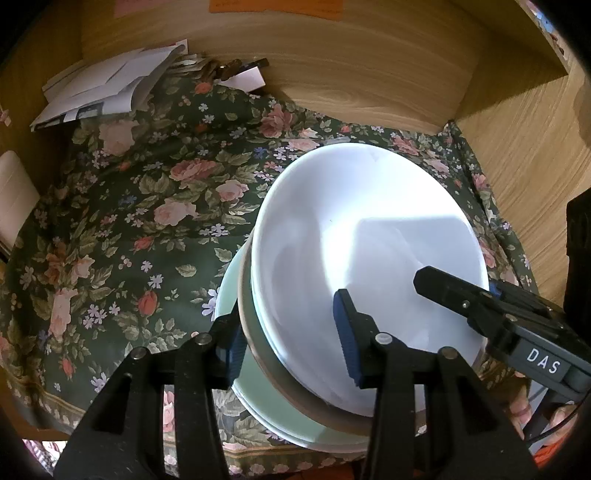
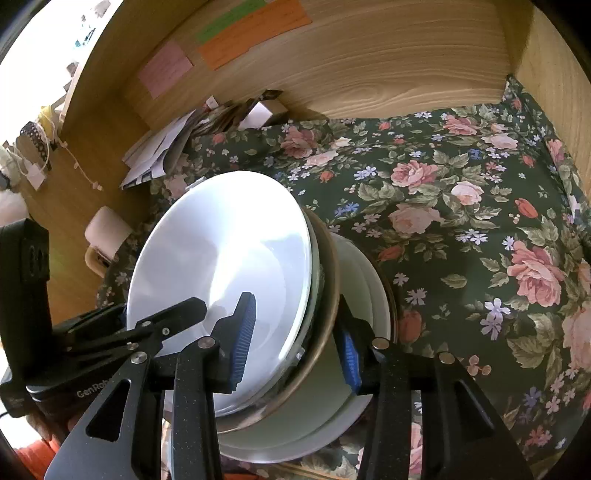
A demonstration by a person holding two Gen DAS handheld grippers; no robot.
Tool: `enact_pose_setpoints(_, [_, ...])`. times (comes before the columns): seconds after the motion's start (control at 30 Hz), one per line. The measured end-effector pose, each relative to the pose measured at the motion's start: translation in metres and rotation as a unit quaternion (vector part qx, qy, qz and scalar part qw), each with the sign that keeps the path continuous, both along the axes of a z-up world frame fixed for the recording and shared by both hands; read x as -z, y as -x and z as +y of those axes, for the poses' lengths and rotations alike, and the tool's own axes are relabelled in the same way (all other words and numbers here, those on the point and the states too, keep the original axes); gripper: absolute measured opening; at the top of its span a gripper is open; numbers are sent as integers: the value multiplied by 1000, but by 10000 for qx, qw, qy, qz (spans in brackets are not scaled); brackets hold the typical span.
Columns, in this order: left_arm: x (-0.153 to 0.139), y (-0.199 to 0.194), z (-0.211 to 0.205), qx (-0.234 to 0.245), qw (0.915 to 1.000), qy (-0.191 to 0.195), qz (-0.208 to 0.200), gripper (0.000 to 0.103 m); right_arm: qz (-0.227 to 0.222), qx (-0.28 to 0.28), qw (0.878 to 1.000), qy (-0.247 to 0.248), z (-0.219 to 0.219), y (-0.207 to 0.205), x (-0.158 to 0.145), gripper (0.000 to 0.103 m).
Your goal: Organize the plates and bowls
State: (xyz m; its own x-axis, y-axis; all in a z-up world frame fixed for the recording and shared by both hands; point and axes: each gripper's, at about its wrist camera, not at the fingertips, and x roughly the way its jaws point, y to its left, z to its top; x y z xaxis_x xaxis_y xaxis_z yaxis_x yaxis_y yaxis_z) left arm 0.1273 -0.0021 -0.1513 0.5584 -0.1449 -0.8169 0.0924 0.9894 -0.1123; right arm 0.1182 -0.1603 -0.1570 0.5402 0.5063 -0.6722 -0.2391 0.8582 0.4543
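Stack of dishes gripped from both sides on floral cloth.

The left gripper and right gripper each pinch the rim of the stacked dishes: white bowl on top, brown-rimmed dish beneath, pale green plate lowest. The stack sits on the floral cloth inside a wooden alcove.

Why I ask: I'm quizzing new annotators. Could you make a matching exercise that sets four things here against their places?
Things:
1 white round plate
2 pale green plate
3 orange paper note
4 loose white papers

Places:
a on the wooden back wall
b topmost dish
c back left corner
d lowest dish visible

Pairs: 1-b; 2-d; 3-a; 4-c
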Motion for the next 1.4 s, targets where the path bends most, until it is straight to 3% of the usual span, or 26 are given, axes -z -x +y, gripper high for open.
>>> enact_pose_setpoints(0.2, [-7,1,11,-229,9997,6,-88,47,-376,92,9992,99,-7,7,-16,48])
enact_pose_setpoints(0.27, [-16,5,14,-272,9993,-10,-243,47,-546,118,9984,83,-10,12,-26,49])
enact_pose_setpoints(0.33, [-28,10,16,-290,9986,17,-447,48,-778,159,9968,53,-13,18,-38,57])
enact_pose_setpoints(0.47, [-56,25,16,-280,9948,74,-976,53,-1317,207,9907,275,-10,34,-62,58])
enact_pose_setpoints(0.6, [-85,43,18,-309,9865,92,-1607,63,-1943,183,9796,478,-8,56,-88,59])
enact_pose_setpoints(0.73, [-107,65,19,-356,9750,63,-2193,69,-2469,251,9669,597,-6,73,-106,76])
enact_pose_setpoints(0.87, [-119,84,19,-380,9645,26,-2615,73,-3002,314,9500,800,0,93,-120,85])
enact_pose_setpoints(0.93, [-123,93,18,-374,9596,4,-2789,84,-3184,347,9437,826,2,101,-124,90])
enact_pose_setpoints(1.1, [-129,118,16,-417,9431,-144,-3297,93,-3405,388,9365,738,3,114,-130,103])
enact_pose_setpoints(1.17, [-131,126,15,-392,9385,-122,-3429,95,-3432,384,9357,718,3,119,-131,103])
enact_pose_setpoints(1.4, [-132,142,14,-421,9322,-158,-3592,97,-3344,407,9397,594,3,127,-131,103])
